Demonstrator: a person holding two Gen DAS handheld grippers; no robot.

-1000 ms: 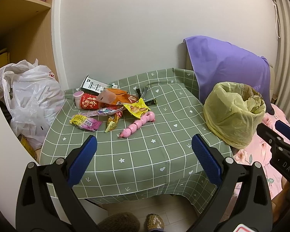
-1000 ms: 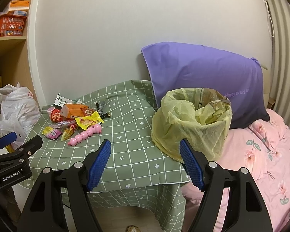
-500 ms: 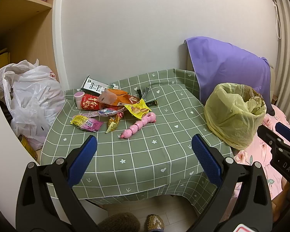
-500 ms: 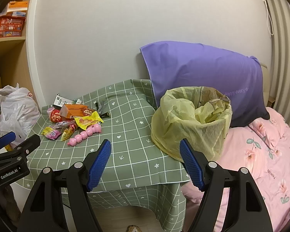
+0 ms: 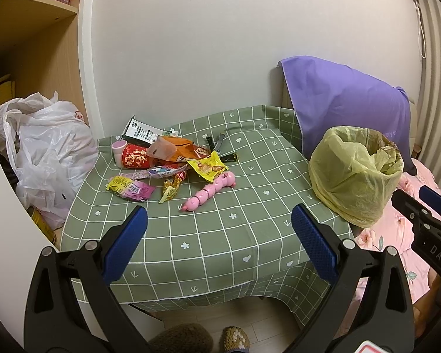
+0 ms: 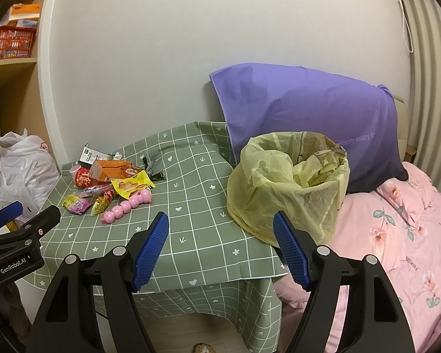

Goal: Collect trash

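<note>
Almost nothing is changing from a second ago — I am seeing the whole scene drifting a touch to the right in the left wrist view, while the trash is lying just where it was. My left tool (image 5: 219,223) is hanging wide and empty off the near edge of the bench (image 5: 220,235), and my right tool (image 6: 220,231) is likewise gaping wide, gripping nothing. The wrappers (image 5: 173,161) are sitting heaped at about 11 o'clock on the green checked cloth, with the red cup (image 5: 132,156) lying on its side at the heap's left and the pink beaded toy (image 5: 210,191) just in front of it. The yellow-lined bin (image 6: 291,185) is standing at 2 o'clock, on the bench's right edge, well apart from the heap. Writing I am reading: "GenRobot.AI" on the left tool's body in the right wrist view, "DAS" on the right tool's in the left, and "Happy every d–" on the purple pillow (image 6: 308,103) behind the bin.
</note>
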